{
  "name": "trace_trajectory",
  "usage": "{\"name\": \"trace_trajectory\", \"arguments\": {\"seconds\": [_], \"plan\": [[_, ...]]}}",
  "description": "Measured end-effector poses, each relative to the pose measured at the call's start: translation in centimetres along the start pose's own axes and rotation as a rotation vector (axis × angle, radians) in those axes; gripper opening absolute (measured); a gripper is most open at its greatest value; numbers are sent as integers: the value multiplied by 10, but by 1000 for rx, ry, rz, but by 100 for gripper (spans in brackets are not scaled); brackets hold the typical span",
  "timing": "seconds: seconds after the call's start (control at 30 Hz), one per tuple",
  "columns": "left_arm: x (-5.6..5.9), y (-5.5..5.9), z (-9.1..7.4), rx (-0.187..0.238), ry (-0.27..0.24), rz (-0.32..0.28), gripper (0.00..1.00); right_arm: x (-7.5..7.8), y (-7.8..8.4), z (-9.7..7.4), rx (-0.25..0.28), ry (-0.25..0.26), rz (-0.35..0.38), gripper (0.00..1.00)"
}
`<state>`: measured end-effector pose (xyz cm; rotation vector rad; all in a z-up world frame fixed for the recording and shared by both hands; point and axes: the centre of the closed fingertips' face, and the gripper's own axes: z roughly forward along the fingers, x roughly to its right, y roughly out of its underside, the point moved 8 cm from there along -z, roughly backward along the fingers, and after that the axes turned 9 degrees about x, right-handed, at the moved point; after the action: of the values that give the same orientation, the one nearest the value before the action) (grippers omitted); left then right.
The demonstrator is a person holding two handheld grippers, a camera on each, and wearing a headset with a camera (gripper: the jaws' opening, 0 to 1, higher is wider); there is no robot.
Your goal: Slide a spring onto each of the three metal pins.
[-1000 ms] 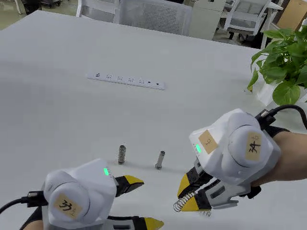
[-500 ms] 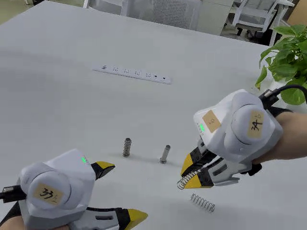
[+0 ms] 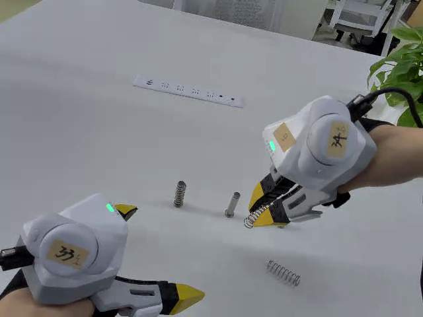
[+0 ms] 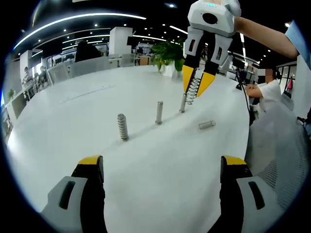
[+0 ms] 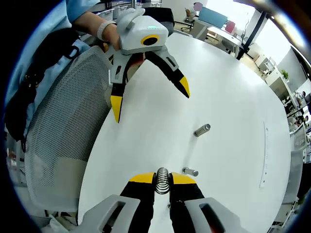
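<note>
Yellow-tipped right claw (image 3: 262,207) pinches a spring (image 3: 253,218), tilted down beside a pin (image 3: 232,204); left claw (image 3: 156,253) gapes wide.

Loose spring (image 3: 283,272) rt of bare pin (image 3: 232,204)

Your left gripper (image 3: 157,253) and right gripper (image 3: 262,210): rounded white shells, green lights near the claws, tan labels "33" and "34" behind them, black jaws tipped yellow, black cables (image 3: 9,259) at the rear, pale blue sleeve (image 4: 297,41).
</note>
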<state>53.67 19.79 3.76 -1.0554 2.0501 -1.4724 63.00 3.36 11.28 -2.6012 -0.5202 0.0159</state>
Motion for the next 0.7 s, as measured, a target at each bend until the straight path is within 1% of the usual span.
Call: {"name": "trace_trajectory", "arguments": {"seconds": [0.17, 0.33, 0.53, 0.63, 0.7], "plan": [[-1, -2, 0, 6, 0, -5, 99, 15, -3, 1, -10, 9, -24, 8], [-1, -3, 1, 8, 9, -8, 99, 34, -4, 2, -31, 18, -44, 8], [1, -3, 2, 8, 12, -18, 99, 45, -1, 4, -72, 0, -64, 8], [1, -1, 2, 10, 12, -26, 99, 48, 2, 7, -100, -14, -72, 8], [0, 0, 2, 10, 10, -28, 99, 50, 3, 9, -107, -23, -72, 8]]}}
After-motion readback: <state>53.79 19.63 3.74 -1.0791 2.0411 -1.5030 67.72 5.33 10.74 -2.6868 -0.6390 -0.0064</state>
